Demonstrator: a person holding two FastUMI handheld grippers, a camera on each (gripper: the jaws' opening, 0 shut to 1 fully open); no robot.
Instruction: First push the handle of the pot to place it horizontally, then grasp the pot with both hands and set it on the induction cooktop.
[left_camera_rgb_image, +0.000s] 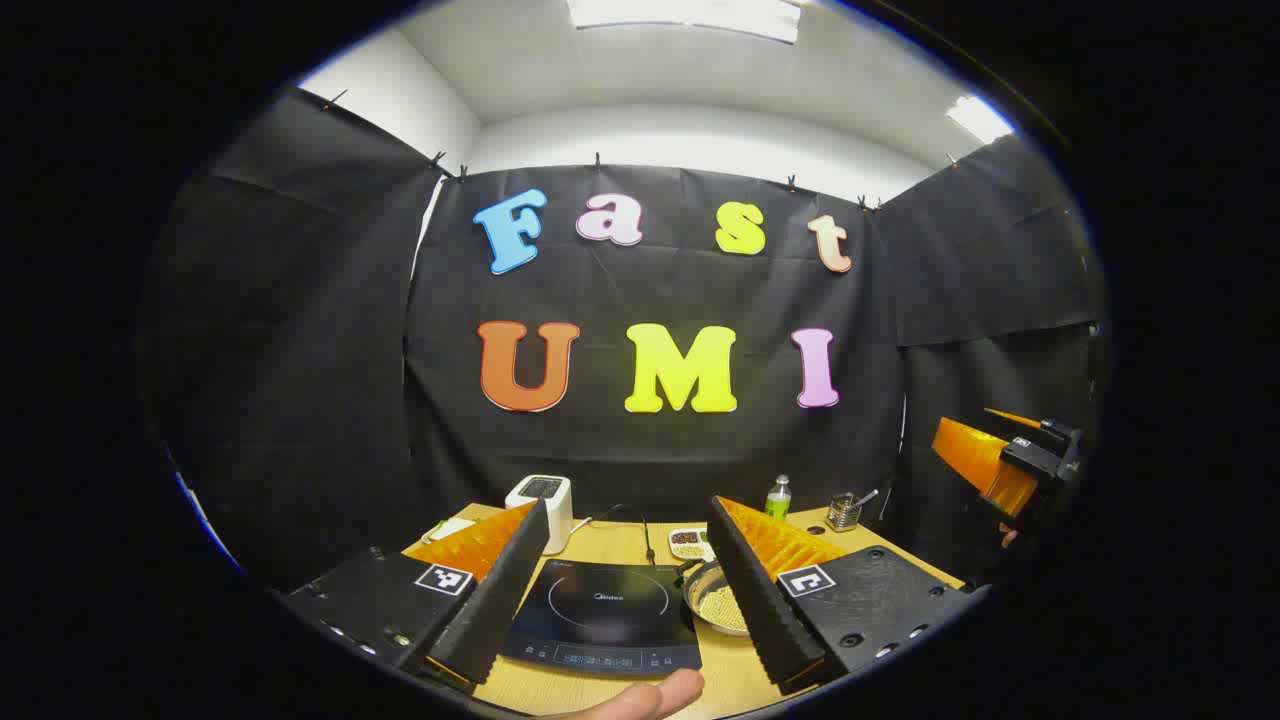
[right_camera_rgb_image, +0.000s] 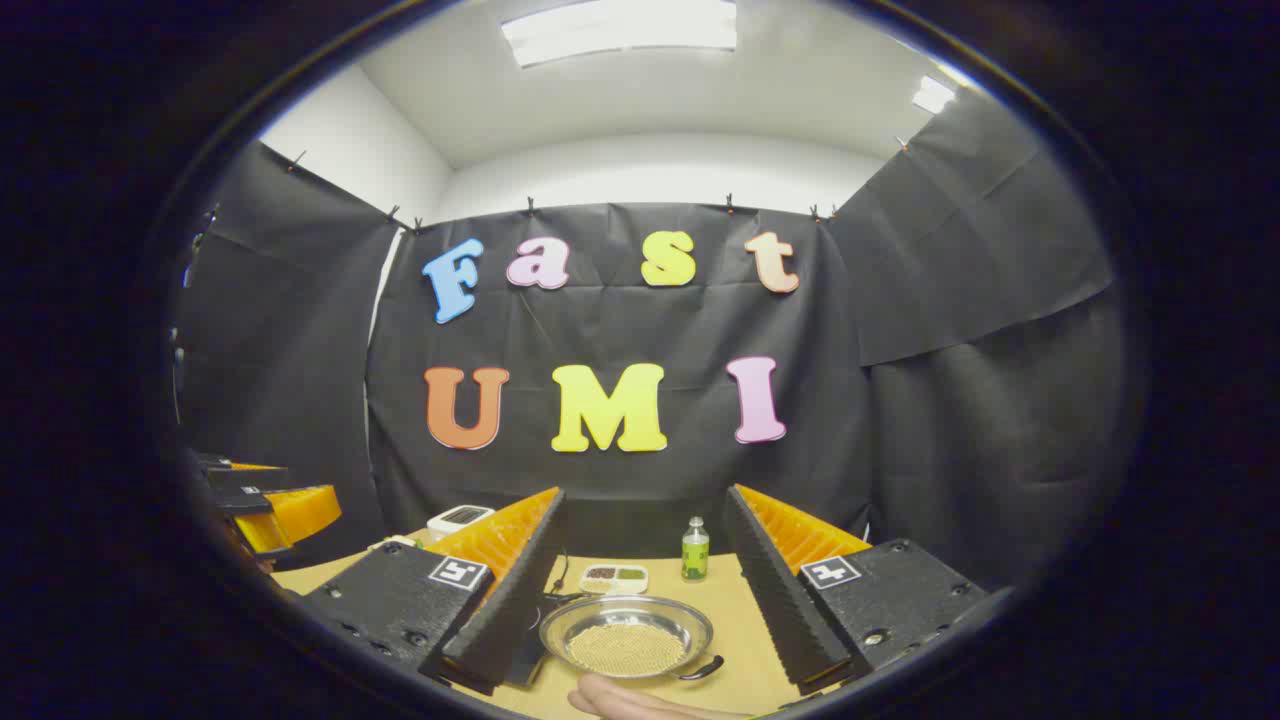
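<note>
Right gripper view: one pot (right_camera_rgb_image: 626, 636), one bottle (right_camera_rgb_image: 694, 550); both claws, left claw (left_camera_rgb_image: 625, 590), right claw (right_camera_rgb_image: 640, 590), spread apart.

Table (right_camera_rgb_image: 740, 640): light tan wood.
Pot (right_camera_rgb_image: 626, 634): shiny silver, pale yellow grains inside, black handle.
Cooktop (left_camera_rgb_image: 605, 615): glossy black, thin white ring; left of pot.
Bottle (right_camera_rgb_image: 694, 550): green, white cap; behind pot.
Left gripper (left_camera_rgb_image: 625, 590): black fingers, orange backs, black-and-white square markers.
Toaster (left_camera_rgb_image: 541, 505): white, dark top.

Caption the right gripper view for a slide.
Open right gripper poised above the grain-filled pot on the wooden table.
</note>
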